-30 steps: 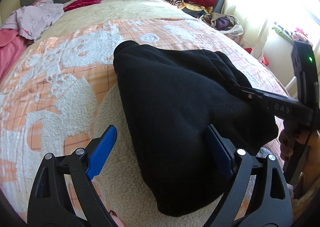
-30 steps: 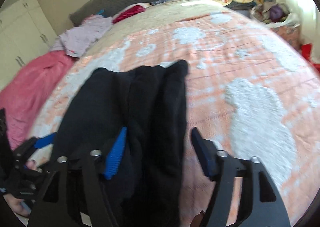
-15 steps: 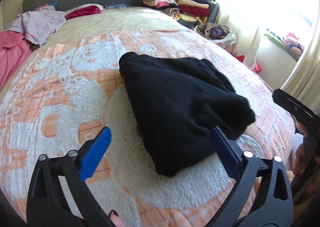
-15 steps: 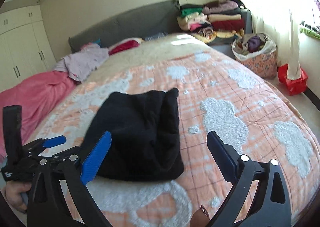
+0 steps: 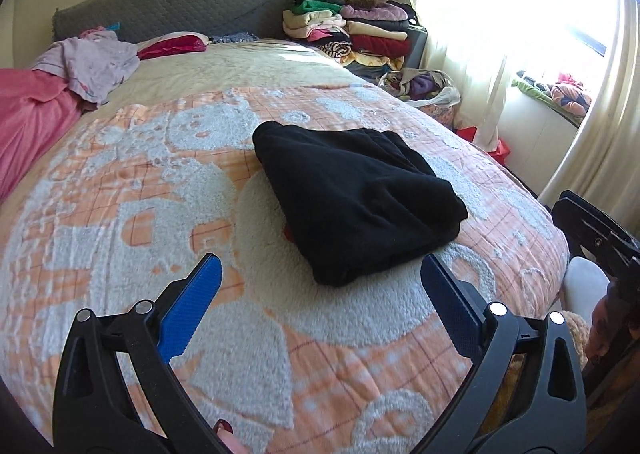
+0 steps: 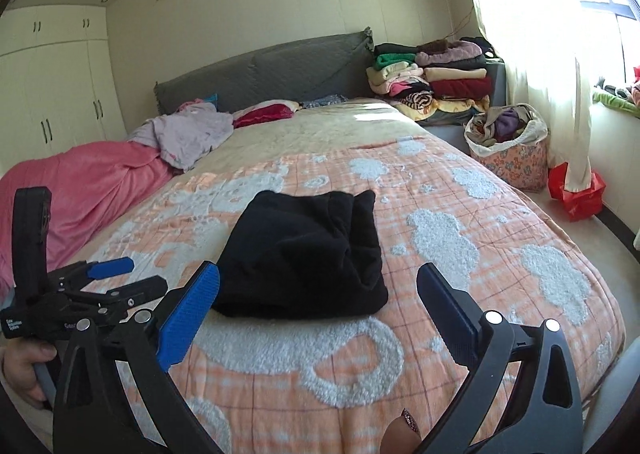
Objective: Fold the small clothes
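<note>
A folded black fleece garment [image 5: 352, 190] lies on the orange and white bedspread [image 5: 120, 214]; it also shows in the right wrist view [image 6: 304, 254]. My left gripper [image 5: 320, 294] is open and empty, held above the bed just short of the garment's near edge. My right gripper [image 6: 320, 298] is open and empty, also short of the garment. The left gripper shows in the right wrist view [image 6: 108, 278] at the far left, held in a hand. Part of the right gripper's body [image 5: 596, 230] shows at the right edge of the left wrist view.
A pile of folded clothes [image 6: 432, 74] stands beside the grey headboard [image 6: 260, 70]. A floral bag of clothes [image 6: 508, 142] sits on the floor at the right. A pink blanket [image 6: 80, 182] and lilac garment [image 6: 188, 130] lie at the bed's far left.
Both grippers have let go of the black garment and pulled back and up from it. The garment now lies folded on the bed.
</note>
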`<state>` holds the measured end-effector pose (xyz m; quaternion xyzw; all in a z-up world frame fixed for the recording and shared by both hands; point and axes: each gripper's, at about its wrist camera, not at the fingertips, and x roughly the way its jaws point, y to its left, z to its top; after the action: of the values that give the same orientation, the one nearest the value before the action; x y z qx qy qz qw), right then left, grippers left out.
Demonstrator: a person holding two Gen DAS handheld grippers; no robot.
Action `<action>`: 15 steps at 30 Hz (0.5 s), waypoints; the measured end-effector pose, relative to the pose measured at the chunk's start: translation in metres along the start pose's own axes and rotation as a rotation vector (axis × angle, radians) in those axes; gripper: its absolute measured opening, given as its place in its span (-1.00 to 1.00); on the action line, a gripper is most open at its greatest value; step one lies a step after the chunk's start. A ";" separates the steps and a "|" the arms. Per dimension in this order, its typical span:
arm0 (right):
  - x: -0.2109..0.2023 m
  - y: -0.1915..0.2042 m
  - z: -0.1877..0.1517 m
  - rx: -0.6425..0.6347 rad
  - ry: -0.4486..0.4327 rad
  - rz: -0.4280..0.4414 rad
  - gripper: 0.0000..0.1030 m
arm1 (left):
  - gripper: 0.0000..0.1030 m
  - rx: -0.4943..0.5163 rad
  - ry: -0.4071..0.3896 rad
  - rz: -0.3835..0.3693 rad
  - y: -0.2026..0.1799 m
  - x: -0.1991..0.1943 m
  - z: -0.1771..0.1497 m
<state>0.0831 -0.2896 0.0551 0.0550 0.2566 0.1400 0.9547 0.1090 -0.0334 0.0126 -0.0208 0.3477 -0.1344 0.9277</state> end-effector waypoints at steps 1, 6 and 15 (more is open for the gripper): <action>-0.001 0.003 -0.004 -0.001 0.011 -0.004 0.91 | 0.81 -0.002 0.000 0.002 0.001 -0.002 -0.003; -0.001 0.011 -0.030 0.009 0.061 -0.030 0.91 | 0.81 -0.014 0.021 0.016 0.004 -0.006 -0.023; 0.018 0.021 -0.063 0.006 0.158 -0.069 0.91 | 0.81 -0.050 0.081 0.030 0.016 0.002 -0.053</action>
<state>0.0609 -0.2622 -0.0039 0.0378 0.3334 0.1103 0.9355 0.0801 -0.0152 -0.0307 -0.0334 0.3887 -0.1125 0.9139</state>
